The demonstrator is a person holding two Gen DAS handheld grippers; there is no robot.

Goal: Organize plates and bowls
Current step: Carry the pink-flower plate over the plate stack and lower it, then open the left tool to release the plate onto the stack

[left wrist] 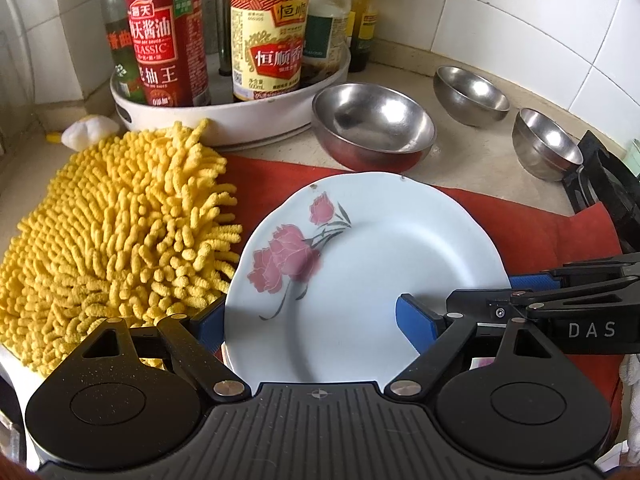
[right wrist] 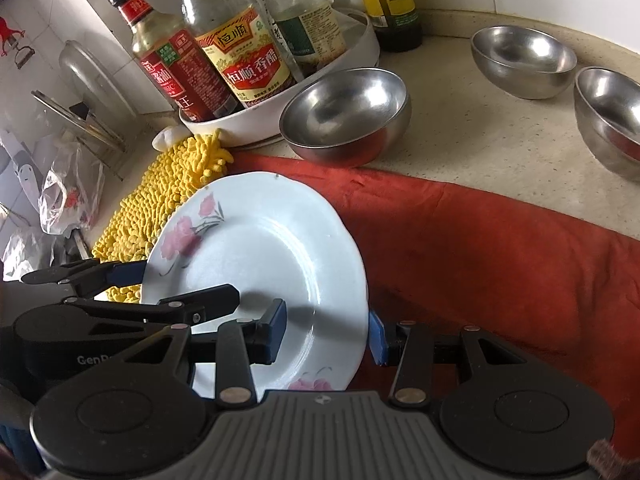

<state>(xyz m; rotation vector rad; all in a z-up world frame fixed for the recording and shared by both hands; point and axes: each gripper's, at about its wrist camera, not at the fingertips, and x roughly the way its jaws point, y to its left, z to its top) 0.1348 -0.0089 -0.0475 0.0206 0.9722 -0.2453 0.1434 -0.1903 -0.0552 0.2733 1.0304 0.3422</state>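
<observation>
left gripper (left wrist: 312, 320) jaws wide, straddling the plate (left wrist: 380, 264), pads not pressing. right gripper (right wrist: 328, 332) narrower, pads either side of plate rim, contact unclear. Both pitched down.

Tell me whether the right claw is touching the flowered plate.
Touching. In the right wrist view, the right claw straddles the plate rim, one blue pad on top and the other against its underside edge.

Fluffy yellow chenille mat (left wrist: 116, 236) sprawls at nine o'clock, overlapping a rumpled red cloth (right wrist: 480, 248) that runs off towards three. Up at twelve, a round white tray (left wrist: 224, 116) carries a red-labelled soy sauce bottle (left wrist: 164, 36) beside a yellow-labelled vinegar bottle (left wrist: 268, 40).
</observation>
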